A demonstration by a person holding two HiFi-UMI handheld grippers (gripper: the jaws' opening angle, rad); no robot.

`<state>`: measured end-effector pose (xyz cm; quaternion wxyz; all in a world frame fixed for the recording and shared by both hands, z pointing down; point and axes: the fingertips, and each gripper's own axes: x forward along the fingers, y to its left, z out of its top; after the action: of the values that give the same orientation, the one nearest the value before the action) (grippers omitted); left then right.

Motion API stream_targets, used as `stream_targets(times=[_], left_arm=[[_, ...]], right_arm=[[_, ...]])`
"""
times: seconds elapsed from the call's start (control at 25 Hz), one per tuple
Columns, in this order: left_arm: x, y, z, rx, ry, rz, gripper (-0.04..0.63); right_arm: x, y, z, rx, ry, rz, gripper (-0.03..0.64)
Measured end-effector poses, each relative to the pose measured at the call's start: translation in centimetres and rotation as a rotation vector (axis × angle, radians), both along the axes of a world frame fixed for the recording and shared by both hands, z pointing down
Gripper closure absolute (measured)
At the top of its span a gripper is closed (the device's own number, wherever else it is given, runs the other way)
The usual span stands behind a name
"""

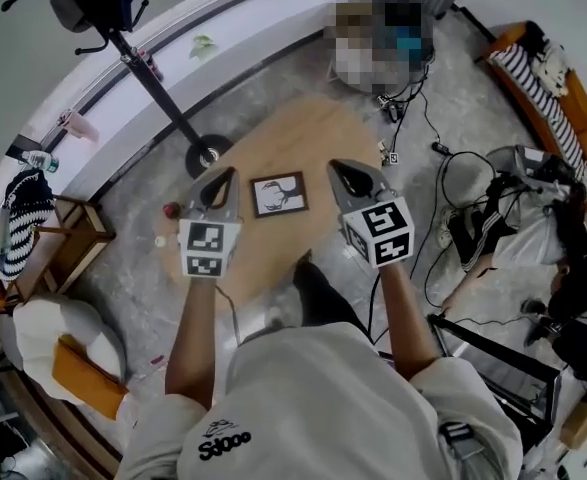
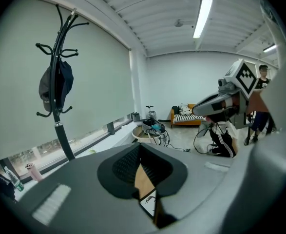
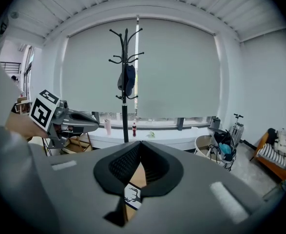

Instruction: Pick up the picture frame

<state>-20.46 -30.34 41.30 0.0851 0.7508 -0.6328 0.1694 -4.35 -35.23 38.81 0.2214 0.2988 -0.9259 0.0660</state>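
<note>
The picture frame [image 1: 279, 194] is dark-edged with a black antler drawing on white, and it lies flat on the oval wooden table [image 1: 303, 138]. My left gripper [image 1: 218, 180] hovers just left of it and my right gripper [image 1: 343, 172] just right of it. Both sets of jaws are closed with nothing held. In the left gripper view, a corner of the frame [image 2: 149, 202] shows below the shut jaws [image 2: 142, 161]. In the right gripper view, the frame [image 3: 131, 195] shows the same way below the shut jaws [image 3: 142, 162].
A black coat stand [image 1: 158, 88] rises beyond the table's far left, its base [image 1: 205, 155] at the table edge. A small red object [image 1: 172, 209] lies at the table's left. Cables and bags [image 1: 473, 218] litter the floor to the right. A wooden chair [image 1: 73, 238] stands left.
</note>
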Motion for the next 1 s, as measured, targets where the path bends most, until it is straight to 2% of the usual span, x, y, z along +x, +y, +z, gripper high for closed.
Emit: stream_targets(times=[0.4,0.6,1.0], left_arm=[[-1.7,-3.5,7.9,-0.167,0.024,-0.043,0.588],[-1.7,-4.6,12.0,-0.191,0.039,-0.033,0.586],[-2.2,-4.8,22.2,-0.323,0.079,-0.066,0.586]], right_arm=[[-1.5,-4.5,6.7,-0.104,0.027,-0.003,0.614],[-2.2,-6.1,10.7,-0.140,0.037,0.007,0.614],[-2.0,-6.5,20.3,-0.264,0.050,0.027,0.612]])
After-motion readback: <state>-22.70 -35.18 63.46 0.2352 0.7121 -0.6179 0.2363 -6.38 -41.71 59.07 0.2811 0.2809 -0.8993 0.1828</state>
